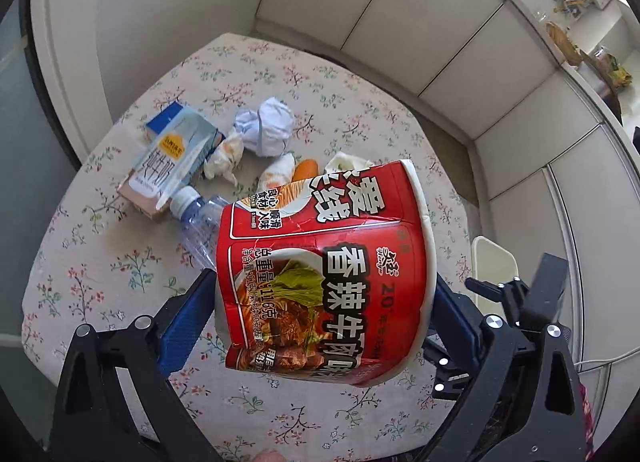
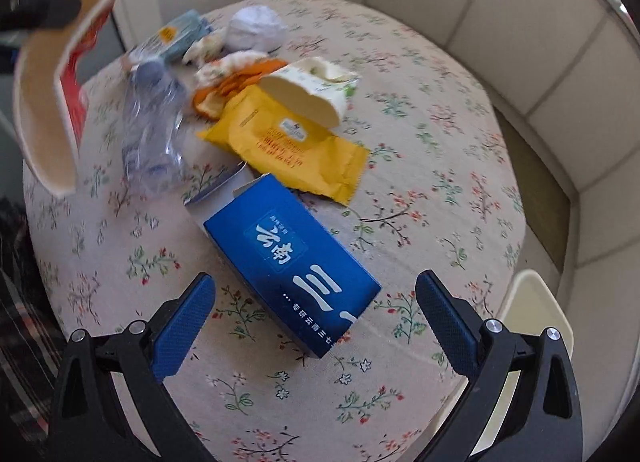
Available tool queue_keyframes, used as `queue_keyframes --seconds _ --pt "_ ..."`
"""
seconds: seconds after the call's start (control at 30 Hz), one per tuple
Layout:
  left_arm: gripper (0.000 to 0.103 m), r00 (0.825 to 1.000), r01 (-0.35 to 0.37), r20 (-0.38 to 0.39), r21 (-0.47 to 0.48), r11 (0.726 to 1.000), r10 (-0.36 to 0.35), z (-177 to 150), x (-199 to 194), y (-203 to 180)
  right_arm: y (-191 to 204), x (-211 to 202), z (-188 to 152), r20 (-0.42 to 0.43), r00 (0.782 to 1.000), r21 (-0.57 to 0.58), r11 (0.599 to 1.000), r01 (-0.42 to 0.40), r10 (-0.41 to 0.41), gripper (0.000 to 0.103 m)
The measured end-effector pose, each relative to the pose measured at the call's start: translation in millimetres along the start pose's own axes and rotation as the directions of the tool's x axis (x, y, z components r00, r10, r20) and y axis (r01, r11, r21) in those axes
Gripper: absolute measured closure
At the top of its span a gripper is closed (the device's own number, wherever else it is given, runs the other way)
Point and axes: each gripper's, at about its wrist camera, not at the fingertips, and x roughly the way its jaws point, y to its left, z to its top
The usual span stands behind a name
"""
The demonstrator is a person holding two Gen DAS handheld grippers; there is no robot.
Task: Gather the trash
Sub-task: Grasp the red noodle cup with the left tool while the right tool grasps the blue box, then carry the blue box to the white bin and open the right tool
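My left gripper (image 1: 324, 294) pinches the red noodle cup (image 1: 324, 270) between its blue fingers (image 1: 186, 326) and holds it in the air above the table (image 1: 100, 282) — the cup is crushed and lies on its side. In the right view the same cup (image 2: 44, 101) shows at the left edge, off the cloth. My right gripper (image 2: 316, 318) is spread wide and holds nothing; it hangs over the blue box (image 2: 296, 266), which lies flat near the table's near edge. Beyond the box are a yellow wrapper (image 2: 296, 145), a white cup (image 2: 312, 93) on its side, orange peel (image 2: 224, 89) and a clear bottle (image 2: 152, 121). Near the far edge lie a milk carton (image 1: 172, 157) and a paper ball (image 1: 268, 129).
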Motion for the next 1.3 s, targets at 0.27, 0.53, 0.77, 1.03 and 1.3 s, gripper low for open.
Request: queue_keyframes --seconds 0.27,0.53,0.77,1.03,1.3 --pt "0.008 1.000 0.004 -0.004 -0.010 1.000 -0.004 5.0 6.4 4.0 -5.5 33.5 9.1 -0.058 0.994 -0.052 0.994 -0.097 0.094 0.008" --pt "0.008 1.000 0.014 -0.008 -0.026 1.000 -0.014 4.0 6.6 6.7 4.0 37.7 10.4 -0.079 0.979 -0.040 0.980 -0.193 0.190 0.047" --pt "0.008 1.000 0.008 0.004 -0.039 0.999 -0.008 5.0 6.0 9.2 7.3 13.3 7.9 0.008 0.977 -0.031 0.977 -0.213 0.213 0.047" --pt "0.008 0.999 0.031 0.036 -0.031 0.999 -0.030 6.9 1.6 -8.4 -8.7 -32.6 10.5 0.166 0.964 0.040 0.976 -0.216 0.207 0.047" --pt "0.008 0.994 0.062 0.087 0.002 0.998 -0.062 9.6 6.2 -41.0 -36.2 -73.9 4.3 0.338 0.935 0.156 0.974 -0.166 0.105 0.047"
